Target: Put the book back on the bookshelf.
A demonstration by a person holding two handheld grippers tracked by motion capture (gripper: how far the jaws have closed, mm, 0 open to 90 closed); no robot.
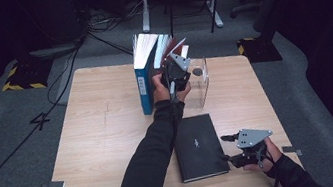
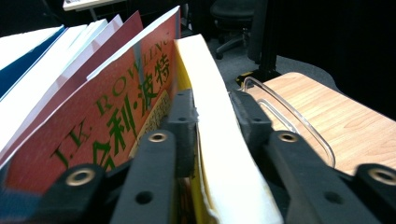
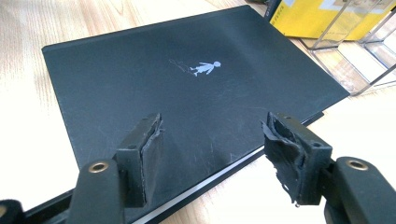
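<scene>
The left claw [image 2: 212, 123] is clamped on a yellow-paged book [image 2: 210, 107] by the desk's far edge; next, seat it upright. The right claw [image 3: 212, 154] gapes empty over the black book [image 3: 187, 88].

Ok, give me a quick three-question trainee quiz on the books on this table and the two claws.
1. True or false: the black book lies flat on the table.
2. Which claw grips the yellow book? A: left claw. B: right claw.
3. Fill in: the right claw's jaws are ____, with nothing pinched between them.
Key: 1 true; 2 A; 3 open.
</scene>
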